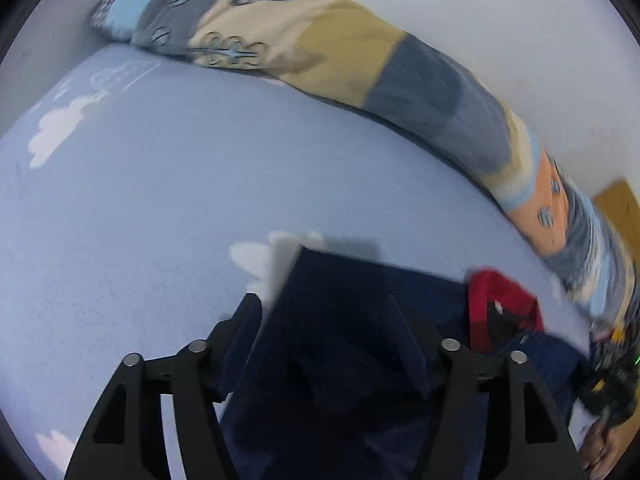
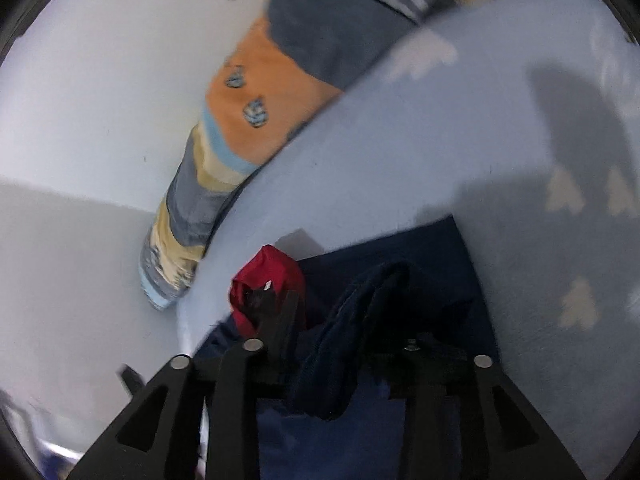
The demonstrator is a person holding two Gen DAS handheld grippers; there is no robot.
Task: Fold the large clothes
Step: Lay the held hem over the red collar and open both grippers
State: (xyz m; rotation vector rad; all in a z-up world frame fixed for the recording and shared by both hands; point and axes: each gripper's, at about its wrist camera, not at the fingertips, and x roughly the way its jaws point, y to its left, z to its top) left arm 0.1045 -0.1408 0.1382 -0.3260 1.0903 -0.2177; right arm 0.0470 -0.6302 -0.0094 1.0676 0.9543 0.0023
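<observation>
Left wrist view: your left gripper (image 1: 324, 312) is over the navy garment (image 1: 340, 320), w/ dark cloth bunched up between the two black fingers (image 1: 244, 320). Fingers stand fairly wide apart, but the fabric covers the tips, so can't tell if they're pinching it or just draped by it. Garment lies on the near part of the pale blue sheet (image 1: 160, 200) w/ white cloud print, its far edge a straight line. Red collar lining (image 1: 500, 304) shows at the garment's right end. Long patchwork pillow (image 1: 360, 64) runs along the far side of the bed, against the white wall (image 1: 500, 12). Far right, near edge: your right gripper is a dark blur, state not readable from here.

Right wrist view: right gripper (image 2: 344, 320) also has a twisted fold of navy cloth hanging between its fingers, tips hidden, so can't tell the grip there either. Red lining (image 2: 268, 276) sits just left of that fold, touching the left finger. Same pillow (image 2: 240, 120) runs along the left, bed edge below it. Both views are motion-blurred
</observation>
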